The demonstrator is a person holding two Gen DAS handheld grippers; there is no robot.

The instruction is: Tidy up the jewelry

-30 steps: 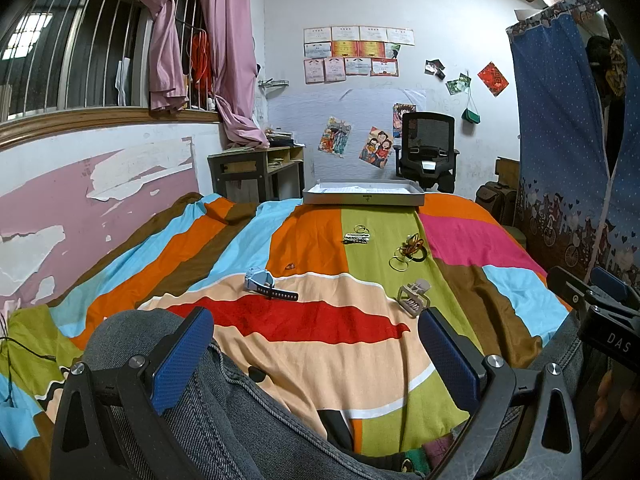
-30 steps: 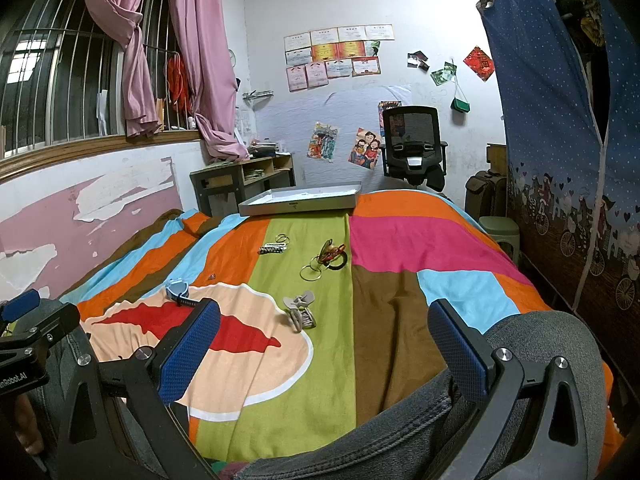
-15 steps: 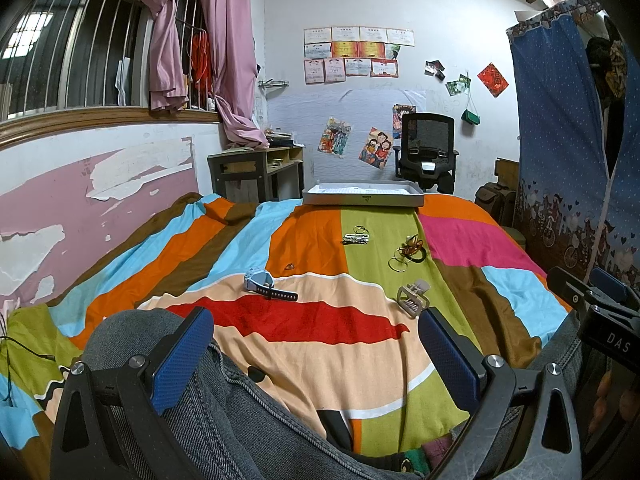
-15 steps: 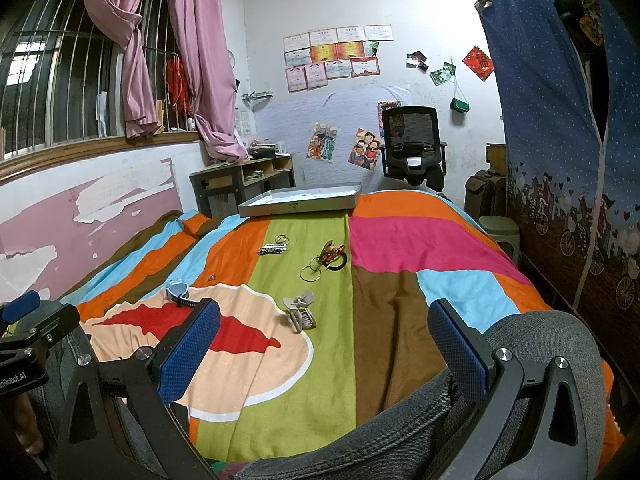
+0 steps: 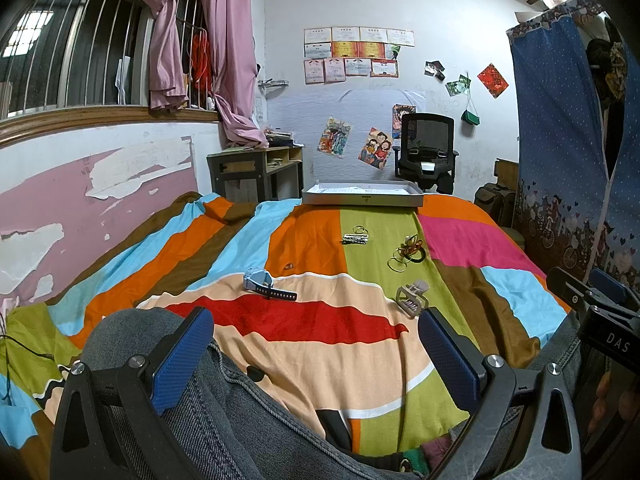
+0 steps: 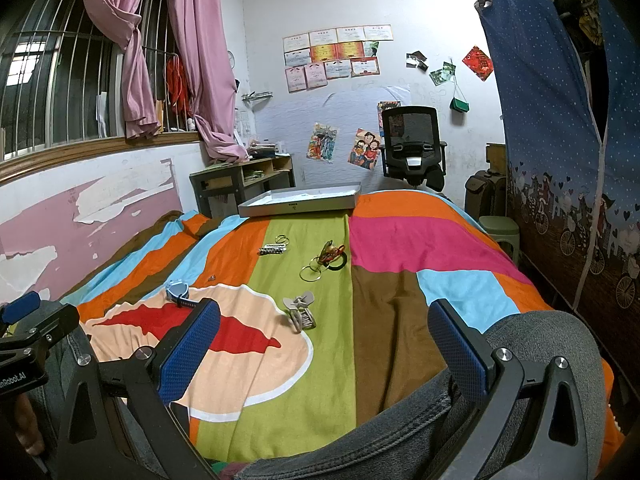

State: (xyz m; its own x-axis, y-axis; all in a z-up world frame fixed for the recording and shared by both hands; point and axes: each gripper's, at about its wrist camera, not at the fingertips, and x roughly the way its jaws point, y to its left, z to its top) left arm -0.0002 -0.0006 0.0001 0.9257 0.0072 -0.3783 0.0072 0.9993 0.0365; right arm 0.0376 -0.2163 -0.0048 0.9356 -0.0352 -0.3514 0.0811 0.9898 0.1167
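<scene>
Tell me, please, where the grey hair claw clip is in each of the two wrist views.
Left wrist: hair claw clip, right of centre, on the green stripe, just beyond the right fingertip.
Right wrist: hair claw clip, left of centre, on the green stripe beside the peach patch.
Shared landmark: the grey tray at the bed's far end.

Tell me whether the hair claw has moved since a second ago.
No. The hair claw sits in the same spot on the green stripe, beside the peach patch's edge, as before.

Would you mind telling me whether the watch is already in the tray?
No, the watch lies on the bedspread, well short of the tray.
</scene>
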